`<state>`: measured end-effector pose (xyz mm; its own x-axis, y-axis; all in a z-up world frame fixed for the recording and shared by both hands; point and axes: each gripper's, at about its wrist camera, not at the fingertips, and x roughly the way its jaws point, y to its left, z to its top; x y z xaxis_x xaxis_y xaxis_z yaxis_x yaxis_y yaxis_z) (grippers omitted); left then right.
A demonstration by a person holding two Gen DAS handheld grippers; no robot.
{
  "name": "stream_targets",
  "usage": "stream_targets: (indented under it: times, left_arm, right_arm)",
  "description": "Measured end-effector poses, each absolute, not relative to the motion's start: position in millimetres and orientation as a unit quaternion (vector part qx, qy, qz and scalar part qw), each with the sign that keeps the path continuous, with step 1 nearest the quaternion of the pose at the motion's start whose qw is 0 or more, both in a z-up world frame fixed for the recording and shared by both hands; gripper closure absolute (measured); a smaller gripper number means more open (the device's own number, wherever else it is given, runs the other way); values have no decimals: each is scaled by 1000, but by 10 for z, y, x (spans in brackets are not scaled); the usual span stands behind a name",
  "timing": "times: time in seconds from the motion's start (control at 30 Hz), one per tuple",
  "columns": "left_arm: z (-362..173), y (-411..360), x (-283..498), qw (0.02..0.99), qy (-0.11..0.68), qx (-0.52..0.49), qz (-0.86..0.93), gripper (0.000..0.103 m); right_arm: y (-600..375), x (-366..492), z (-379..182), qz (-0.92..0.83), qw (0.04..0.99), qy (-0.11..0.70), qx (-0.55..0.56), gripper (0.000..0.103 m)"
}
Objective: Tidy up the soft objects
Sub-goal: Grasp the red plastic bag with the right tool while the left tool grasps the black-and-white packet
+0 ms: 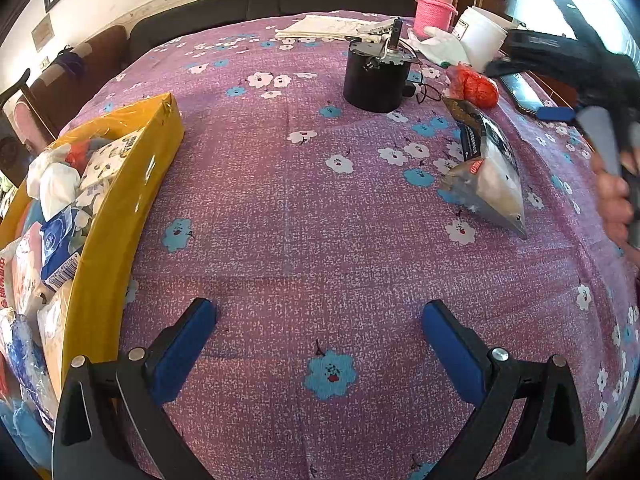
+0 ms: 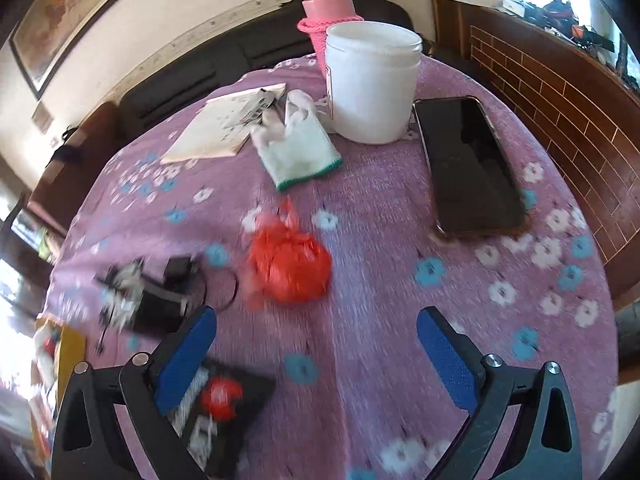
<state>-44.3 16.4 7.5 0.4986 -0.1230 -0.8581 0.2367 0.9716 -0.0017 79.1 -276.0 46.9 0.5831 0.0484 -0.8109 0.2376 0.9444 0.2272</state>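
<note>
A yellow box [image 1: 120,216] at the left holds several soft packs and tissue packets. My left gripper [image 1: 320,320] is open over bare purple cloth beside it, empty. Farther right on the cloth lie a silver and black snack bag [image 1: 486,168], a crumpled red plastic bag [image 1: 476,88] and a white glove [image 1: 444,46]. In the right wrist view, my right gripper [image 2: 316,332] is open and empty, just short of the red bag [image 2: 290,266]. The glove [image 2: 298,148] lies beyond it, and the snack bag [image 2: 224,404] sits under the left finger.
A black round device [image 1: 376,80] with a cord stands mid-table. A white tub [image 2: 372,84], a pink flask [image 2: 328,4], a phone [image 2: 468,168] and papers [image 2: 228,124] crowd the far side. A hand [image 1: 616,200] holds the right tool at the right edge.
</note>
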Motion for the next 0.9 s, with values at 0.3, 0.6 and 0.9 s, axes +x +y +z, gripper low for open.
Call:
stream_targets:
  times: [0.3, 0.6, 0.9]
  left_arm:
    - [77, 171, -450, 864, 490, 58, -103, 0]
    - [76, 169, -447, 864, 490, 59, -103, 0]
    - [81, 140, -503, 857, 500, 62, -109, 0]
  right_arm:
    - [-2438, 1265, 280, -54, 882, 463, 69, 43]
    - [-2757, 477, 308, -27, 879, 444, 175, 56]
    - [-2956, -188, 194, -22, 898, 385, 213, 54]
